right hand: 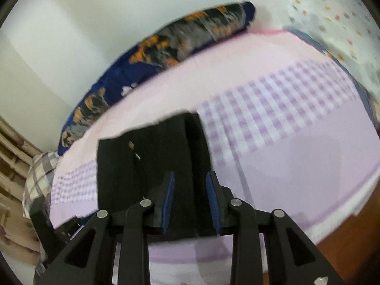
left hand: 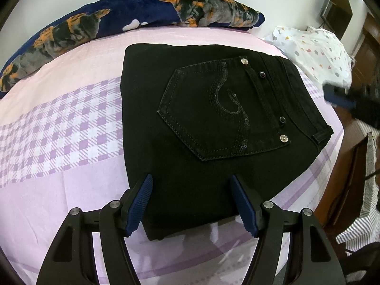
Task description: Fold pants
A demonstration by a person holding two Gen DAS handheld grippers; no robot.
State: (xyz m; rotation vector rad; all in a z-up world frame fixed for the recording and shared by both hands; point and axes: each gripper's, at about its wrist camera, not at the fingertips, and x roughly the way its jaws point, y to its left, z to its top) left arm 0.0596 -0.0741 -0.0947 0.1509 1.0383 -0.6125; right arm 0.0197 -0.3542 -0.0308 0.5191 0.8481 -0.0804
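The black pants (left hand: 213, 123) lay folded into a compact stack on the bed (left hand: 59, 123), which was covered in a pink and purple sheet with a checked band. In the left wrist view the stack sat just ahead of the left tongs (left hand: 191, 204), its near corner reaching in between the two blue pads. Those tongs were spread wide and gripped nothing; whether the pads touched the cloth could not be told. A back pocket (left hand: 213, 111) with a sequin swirl and metal studs faced up on top of the stack, ahead and slightly right of the left tongs.

Beyond the pants, along the far edge of the bed, lay a navy blanket (left hand: 133, 11) printed with dogs. To the far right of the left tongs sat a white bag (left hand: 315, 49) dotted with coloured shapes.

The right wrist view was blurred. There the right tongs (right hand: 190, 204) were parted, with the near edge of the pants lying in the gap between their blue pads; the pads did not appear pressed against the cloth. The pants stretched ahead and to the left of these tongs. In the left wrist view the right tongs showed as a blurred dark shape at the far right edge.
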